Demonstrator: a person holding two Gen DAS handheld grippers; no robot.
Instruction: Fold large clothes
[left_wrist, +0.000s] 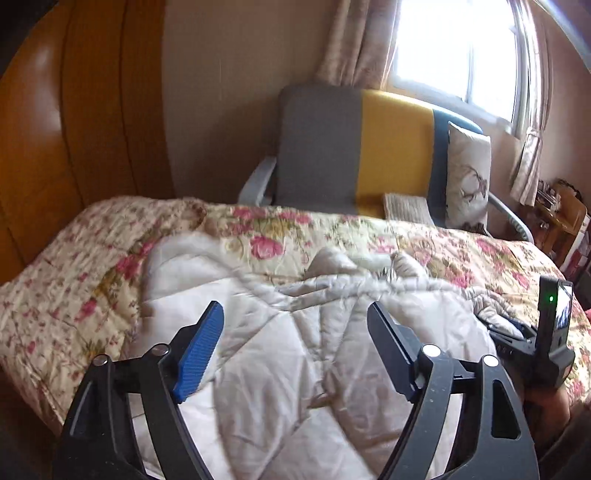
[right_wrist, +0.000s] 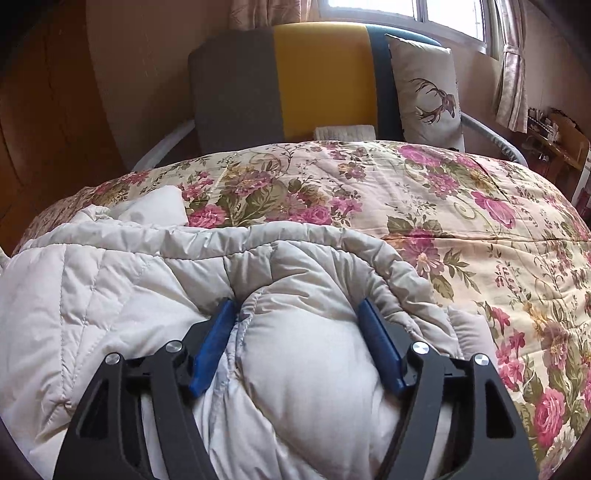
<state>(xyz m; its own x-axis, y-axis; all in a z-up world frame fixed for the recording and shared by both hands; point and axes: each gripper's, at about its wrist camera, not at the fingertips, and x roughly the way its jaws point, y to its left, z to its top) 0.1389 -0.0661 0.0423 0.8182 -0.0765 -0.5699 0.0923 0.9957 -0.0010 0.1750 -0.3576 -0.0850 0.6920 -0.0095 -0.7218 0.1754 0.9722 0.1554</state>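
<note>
In the left wrist view, the left gripper (left_wrist: 295, 325) hangs above a cream quilted puffer coat (left_wrist: 280, 354) spread on the bed over a floral bedspread (left_wrist: 461, 254). Its fingers (left_wrist: 201, 350) stand wide apart with nothing between them, the coat lying below and beyond the tips; this looks like a hover to choose a hold rather than a grasp. To the right of the fingers, the other handheld gripper's body, with a green light, sits low at the coat's edge. Past the fingertips, beyond the bed, stands a grey and yellow armchair (left_wrist: 332, 147) with a cushion. In the right wrist view, the right gripper (right_wrist: 297, 314) is pushed into the coat, and a puffed fold of padding bulges up between its blue fingers (right_wrist: 214, 347), which touch the fabric on both sides. The jaws are fairly wide, likely because the thick padding fills the gap; how firmly they pinch cannot be told. The coat's piped hem (right_wrist: 303, 232) runs just beyond the fingertips, the bedspread farther on and to the right.
</note>
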